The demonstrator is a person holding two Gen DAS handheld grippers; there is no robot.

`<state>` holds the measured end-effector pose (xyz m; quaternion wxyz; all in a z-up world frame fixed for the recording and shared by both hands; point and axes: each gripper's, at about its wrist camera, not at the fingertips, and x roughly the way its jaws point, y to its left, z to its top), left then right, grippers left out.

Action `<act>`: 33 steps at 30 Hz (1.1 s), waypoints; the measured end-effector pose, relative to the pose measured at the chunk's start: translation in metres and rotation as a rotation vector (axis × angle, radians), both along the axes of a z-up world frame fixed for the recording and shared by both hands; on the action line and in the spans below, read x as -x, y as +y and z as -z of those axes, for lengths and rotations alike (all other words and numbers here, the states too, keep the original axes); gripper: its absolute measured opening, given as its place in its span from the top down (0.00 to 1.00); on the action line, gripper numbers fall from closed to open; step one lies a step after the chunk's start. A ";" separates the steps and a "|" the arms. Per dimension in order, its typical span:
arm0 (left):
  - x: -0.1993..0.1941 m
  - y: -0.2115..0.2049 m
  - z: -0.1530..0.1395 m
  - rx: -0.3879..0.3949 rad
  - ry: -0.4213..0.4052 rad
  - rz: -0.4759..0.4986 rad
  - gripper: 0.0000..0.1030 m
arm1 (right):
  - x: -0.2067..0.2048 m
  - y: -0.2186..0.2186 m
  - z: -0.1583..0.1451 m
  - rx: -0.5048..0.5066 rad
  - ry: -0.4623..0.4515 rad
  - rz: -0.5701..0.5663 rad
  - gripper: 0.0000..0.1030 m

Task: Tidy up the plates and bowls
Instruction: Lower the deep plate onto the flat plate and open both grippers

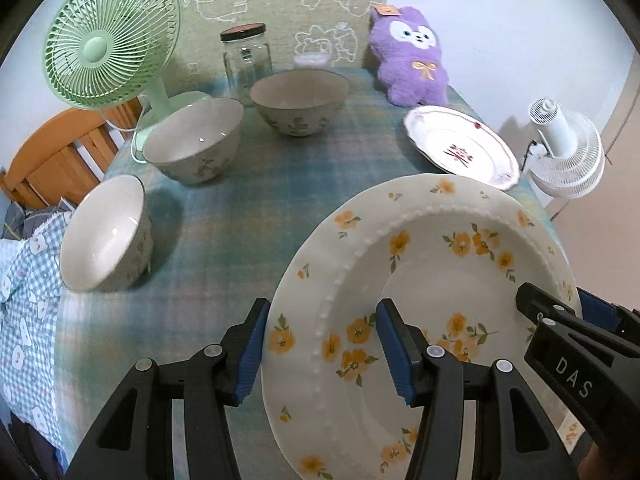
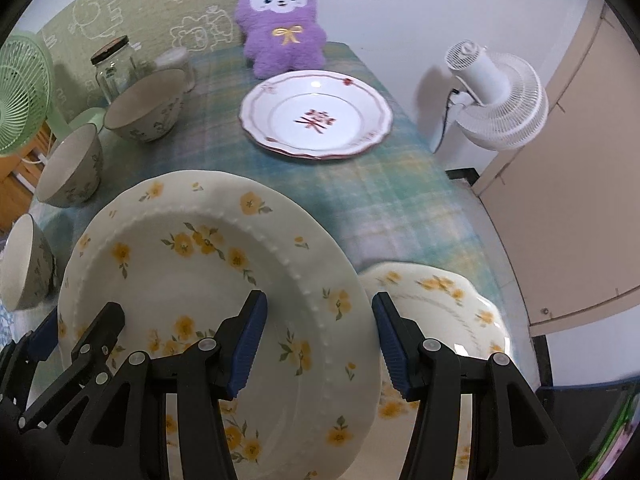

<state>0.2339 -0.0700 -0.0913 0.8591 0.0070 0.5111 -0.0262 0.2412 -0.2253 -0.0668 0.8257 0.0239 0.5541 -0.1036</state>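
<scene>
Both hand-held grippers (image 1: 320, 344) (image 2: 318, 340) clamp round glossy floral plate (image 1: 432, 264).

Three bowls (image 1: 192, 140) left, held plate (image 1: 420, 300) front, second plate (image 1: 460, 144) behind

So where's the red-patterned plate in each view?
Left wrist: red-patterned plate sits right of centre, upper half, below the purple plush.
Right wrist: the plate sits centre, upper half, directly below the plush.
Shared landmark: the purple plush at the table's far edge.
</scene>
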 end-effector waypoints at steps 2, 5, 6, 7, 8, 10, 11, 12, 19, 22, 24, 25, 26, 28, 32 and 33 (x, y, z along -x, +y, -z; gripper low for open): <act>0.007 -0.010 0.000 0.002 0.004 -0.001 0.46 | 0.008 -0.012 -0.002 0.002 -0.002 0.002 0.44; 0.019 -0.028 -0.001 0.005 0.010 -0.009 0.47 | 0.017 -0.029 -0.001 0.005 0.002 -0.002 0.43; 0.022 -0.033 0.000 0.009 0.012 -0.013 0.46 | 0.020 -0.033 -0.002 0.006 0.002 -0.003 0.44; 0.025 -0.036 0.000 0.012 0.013 -0.016 0.46 | 0.024 -0.039 -0.001 0.007 0.002 -0.004 0.44; 0.028 -0.043 0.001 0.019 0.019 -0.021 0.47 | 0.027 -0.046 -0.001 0.009 0.004 -0.003 0.44; 0.034 -0.053 0.003 0.024 0.026 -0.026 0.46 | 0.034 -0.058 0.001 0.009 0.008 0.000 0.44; 0.036 -0.056 0.004 0.024 0.027 -0.026 0.46 | 0.036 -0.062 0.002 0.008 0.010 0.000 0.44; 0.040 -0.063 0.005 0.022 0.029 -0.027 0.46 | 0.038 -0.066 0.003 0.008 0.012 0.000 0.44; 0.057 -0.089 0.014 0.023 0.050 -0.053 0.46 | 0.053 -0.095 0.011 0.005 0.026 -0.018 0.44; 0.062 -0.100 0.019 0.020 0.056 -0.059 0.46 | 0.057 -0.106 0.017 0.007 0.033 -0.020 0.44; 0.065 -0.109 0.025 0.017 0.063 -0.060 0.46 | 0.059 -0.113 0.022 0.005 0.040 -0.017 0.44; 0.065 -0.112 0.028 0.016 0.068 -0.061 0.46 | 0.059 -0.117 0.025 0.004 0.044 -0.015 0.44; 0.066 -0.114 0.029 0.015 0.070 -0.062 0.46 | 0.060 -0.120 0.027 0.004 0.047 -0.013 0.44; 0.068 -0.119 0.031 -0.009 0.052 -0.069 0.46 | 0.060 -0.123 0.032 -0.008 0.052 -0.018 0.43; 0.068 -0.123 0.033 -0.038 0.036 -0.087 0.47 | 0.059 -0.124 0.037 -0.018 0.058 -0.029 0.43; 0.068 -0.125 0.033 -0.050 0.031 -0.089 0.46 | 0.058 -0.124 0.037 -0.016 0.053 -0.034 0.43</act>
